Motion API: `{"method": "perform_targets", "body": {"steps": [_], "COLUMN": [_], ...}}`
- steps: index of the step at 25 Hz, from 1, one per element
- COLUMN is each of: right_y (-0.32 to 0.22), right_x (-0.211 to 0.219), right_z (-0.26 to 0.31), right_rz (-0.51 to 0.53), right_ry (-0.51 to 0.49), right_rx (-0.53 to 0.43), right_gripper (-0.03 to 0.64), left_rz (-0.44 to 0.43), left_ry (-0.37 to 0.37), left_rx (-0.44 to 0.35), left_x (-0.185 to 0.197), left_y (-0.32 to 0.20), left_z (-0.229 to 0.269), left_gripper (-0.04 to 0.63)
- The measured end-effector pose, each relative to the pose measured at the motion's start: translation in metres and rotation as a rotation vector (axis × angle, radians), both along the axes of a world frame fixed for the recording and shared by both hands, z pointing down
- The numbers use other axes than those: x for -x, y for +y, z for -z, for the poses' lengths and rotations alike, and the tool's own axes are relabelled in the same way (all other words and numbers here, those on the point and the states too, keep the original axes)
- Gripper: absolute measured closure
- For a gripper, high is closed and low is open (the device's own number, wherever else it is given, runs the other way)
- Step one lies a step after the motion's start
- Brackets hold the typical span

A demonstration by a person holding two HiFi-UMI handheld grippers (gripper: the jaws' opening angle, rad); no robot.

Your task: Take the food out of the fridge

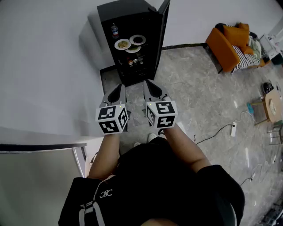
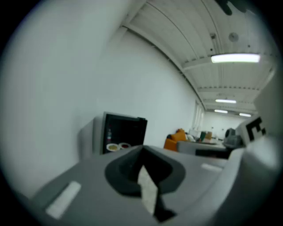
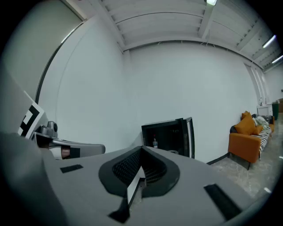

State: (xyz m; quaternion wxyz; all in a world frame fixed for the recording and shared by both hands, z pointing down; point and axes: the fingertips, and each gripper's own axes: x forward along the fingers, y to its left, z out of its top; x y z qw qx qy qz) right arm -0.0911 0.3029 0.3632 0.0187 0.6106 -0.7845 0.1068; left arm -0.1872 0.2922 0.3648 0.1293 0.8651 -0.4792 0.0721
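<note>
Head view: approach stage of the task. The fridge [image 1: 126, 11], a small black cabinet, stands on the floor [image 1: 190, 88] against the white wall, its door [image 1: 162, 26] already swung wide. The food is inside. On the upper shelf sit a plate of pale yellow food [image 1: 123, 44], a plate of dark food [image 1: 138, 39] and a third plate [image 1: 133, 50] partly tucked under the first two, with a bottle [image 1: 115, 30] behind them. Small jars [image 1: 135, 61] stand on the shelf below.

The left gripper [image 1: 119, 88] and right gripper [image 1: 149, 86] are held side by side in front of the person, aimed at the fridge and well short of it. Both gripper views show the jaws clenched tip to tip with nothing between them, and the fridge small in the distance beyond.

Judged step: nothing has been removed yet, and the reach into the cabinet has not begun. The next move probably calls for stepping closer, parting one pair of jaws and bringing it level with the upper shelf. The jaws can then take a plate by its near rim and draw it out flat, so that the food does not slide. The stacked third plate may need its neighbours lifted first.
</note>
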Motion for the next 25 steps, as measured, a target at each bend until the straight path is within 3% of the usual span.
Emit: {"method": "perform_targets", "body": {"steps": [11,25], "right_y": [-0.022,-0.060], "right_x": [-0.024,-0.071], "right_z": [0.001,-0.017], "right_rz": [0.031,0.102], "right_ry": [0.002,0.008], "right_rx": [0.006,0.015], "right_gripper": [0.618,0.618], "left_rz": [0.016,0.072], "left_ry": [-0.011,-0.017], "left_rx": [0.003,0.083], "left_x": [-0.030,-0.084], "left_y": [-0.028,-0.065], "left_z": [0.005,-0.024], "left_gripper": [0.598,0.597]}}
